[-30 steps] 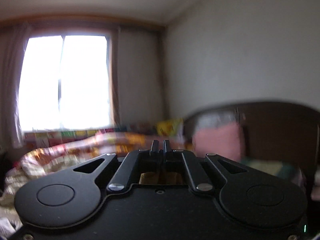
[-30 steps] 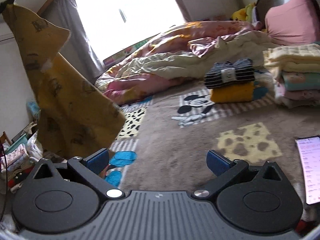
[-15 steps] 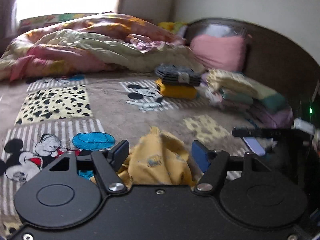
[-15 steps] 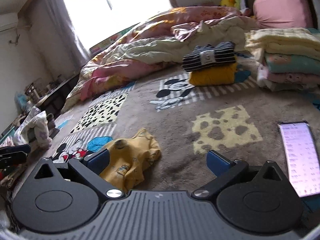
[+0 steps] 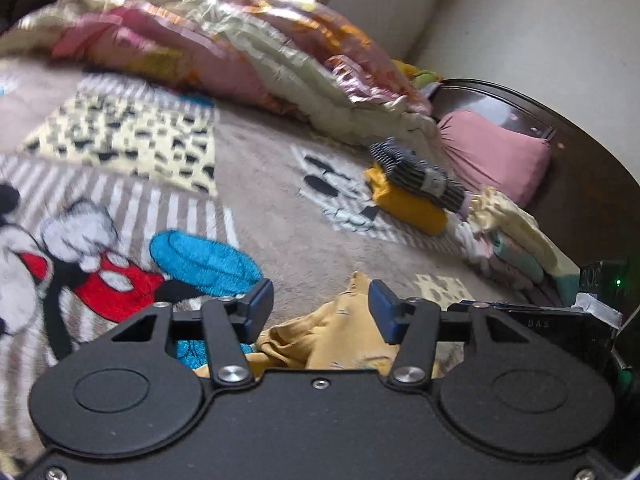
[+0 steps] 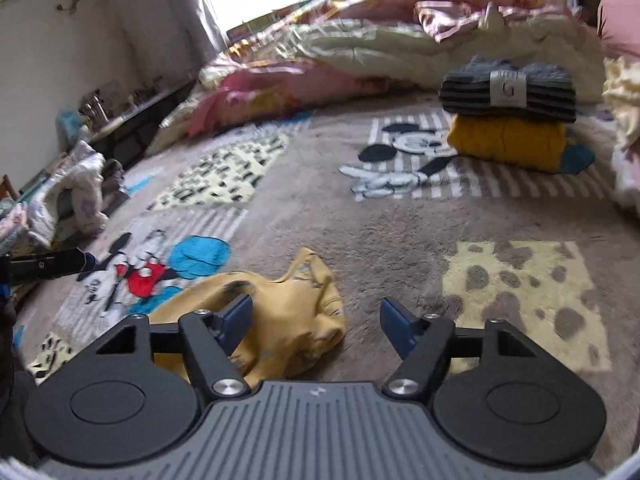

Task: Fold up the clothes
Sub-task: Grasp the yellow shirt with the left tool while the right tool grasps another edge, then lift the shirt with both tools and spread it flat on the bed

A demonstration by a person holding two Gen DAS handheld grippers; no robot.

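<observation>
Here, a small yellow garment lies crumpled on a cartoon-print blanket spread over the bed, its fabric bunched and creased rather than laid flat, which suggests the folding of this piece has not yet begun. The left gripper hovers low over one end of the garment, its blue pads apart with a ridge of yellow cloth rising between them but not pinched; its jaws have just been closing. The right gripper hangs over the other end, its jaws also apart and just now closing, one pad above the cloth and the other over bare blanket, so nothing is clamped. With one gripper at each end, the likely aim is to take two edges and spread the garment out before folding.

Further back on the blanket sits a short stack: a striped dark garment with a paper band on top of a folded mustard-yellow piece, apparently finished work kept clear of the folding space. At the right, a taller pile of folded pastel clothes stands beside a pink pillow against the dark headboard. A rumpled floral quilt is pushed along the far side of the bed, leaving the middle open. No basket or box is in view.
</observation>
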